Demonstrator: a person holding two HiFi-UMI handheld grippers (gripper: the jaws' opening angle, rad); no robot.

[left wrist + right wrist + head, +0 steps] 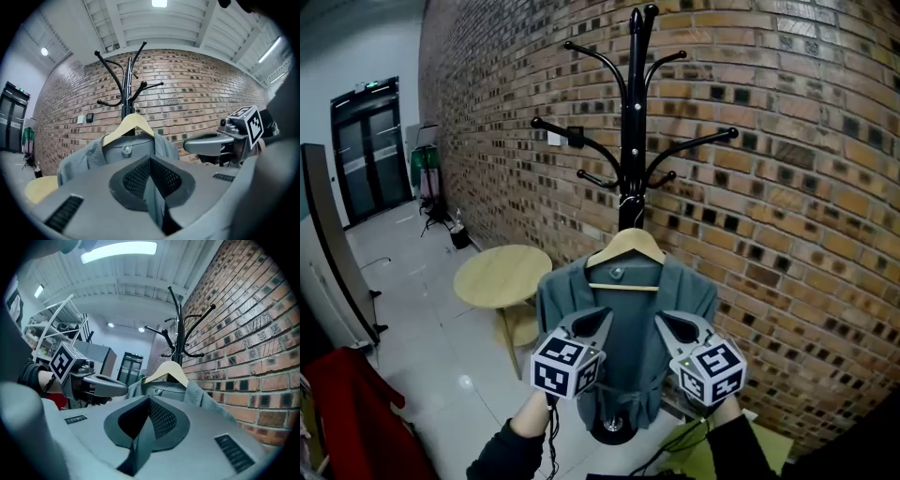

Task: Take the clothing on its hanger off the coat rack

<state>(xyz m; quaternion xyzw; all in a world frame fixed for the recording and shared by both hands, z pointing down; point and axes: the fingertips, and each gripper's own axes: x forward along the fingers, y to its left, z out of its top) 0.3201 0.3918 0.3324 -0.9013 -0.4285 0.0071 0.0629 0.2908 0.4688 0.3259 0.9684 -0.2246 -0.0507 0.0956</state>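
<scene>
A black coat rack [635, 141] stands against the brick wall. A grey shirt [623, 319] hangs on a wooden hanger [625, 246] from its pole. My left gripper [602, 317] and right gripper [667, 323] are side by side, level, in front of the shirt's chest and apart from it. Both are shut with nothing between the jaws. In the left gripper view the shut left gripper [150, 161] faces the hanger [133, 124] and shirt [84, 159], with the right gripper [187, 144] beside it. From the right gripper [149, 401] I see the hanger [171, 369] and the left gripper [124, 389].
A round wooden table [502, 275] stands left of the rack. The rack's round base [612, 429] sits on the tiled floor below the shirt. A red cloth [356, 412] lies at the lower left. A dark panel [333, 244] leans at the left, near double doors [366, 150].
</scene>
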